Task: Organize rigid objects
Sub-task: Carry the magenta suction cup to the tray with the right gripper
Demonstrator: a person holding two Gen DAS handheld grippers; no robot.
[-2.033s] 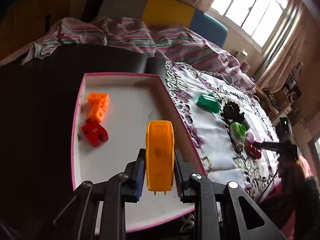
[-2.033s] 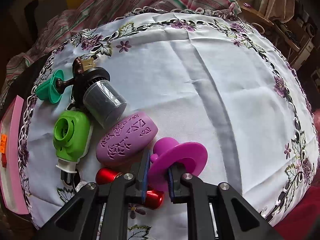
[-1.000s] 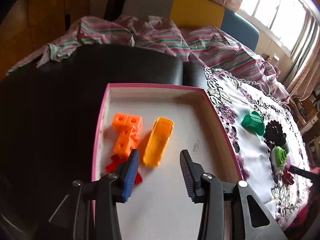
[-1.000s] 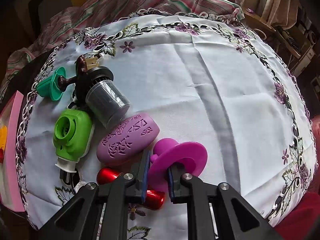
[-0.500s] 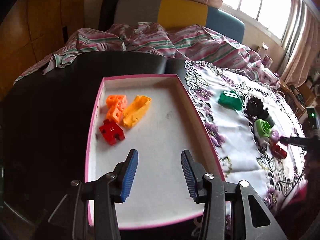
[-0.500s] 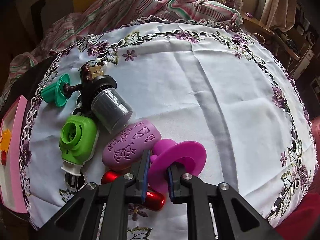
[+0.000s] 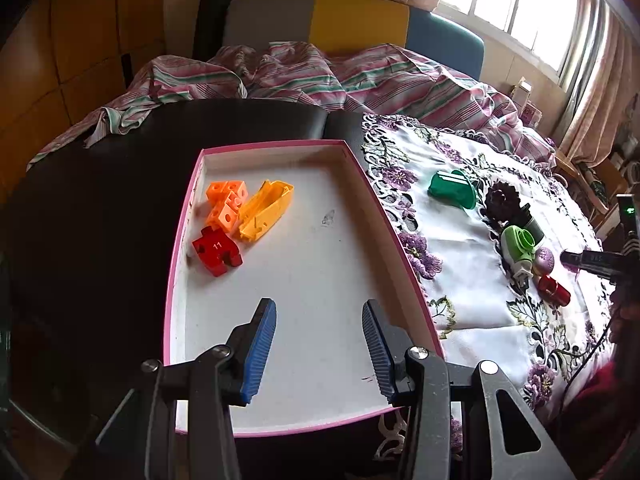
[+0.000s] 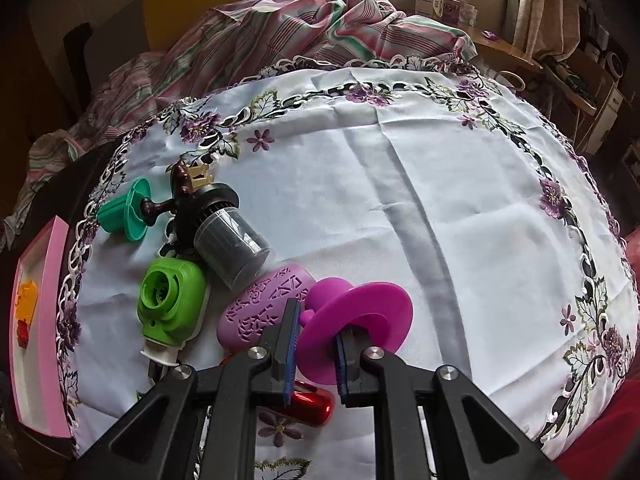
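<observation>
Left tongs [image 7: 319,342], now hanging empty and parted over the pink tray [image 7: 173,280] after dropping the yellow piece [image 7: 265,210] upper left, I am freeing, while my right tongs [image 8: 314,346] are gripping the magenta flanged piece [image 8: 360,320].

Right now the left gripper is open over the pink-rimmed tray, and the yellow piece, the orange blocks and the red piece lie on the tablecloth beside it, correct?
Not quite. The left gripper is open over the pink-rimmed tray, but the yellow piece, orange blocks and red piece lie inside the tray, not on the tablecloth. The left wrist view shows it.

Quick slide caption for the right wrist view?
Right gripper clamps a magenta flanged piece above the floral cloth, other toys alongside.
</observation>
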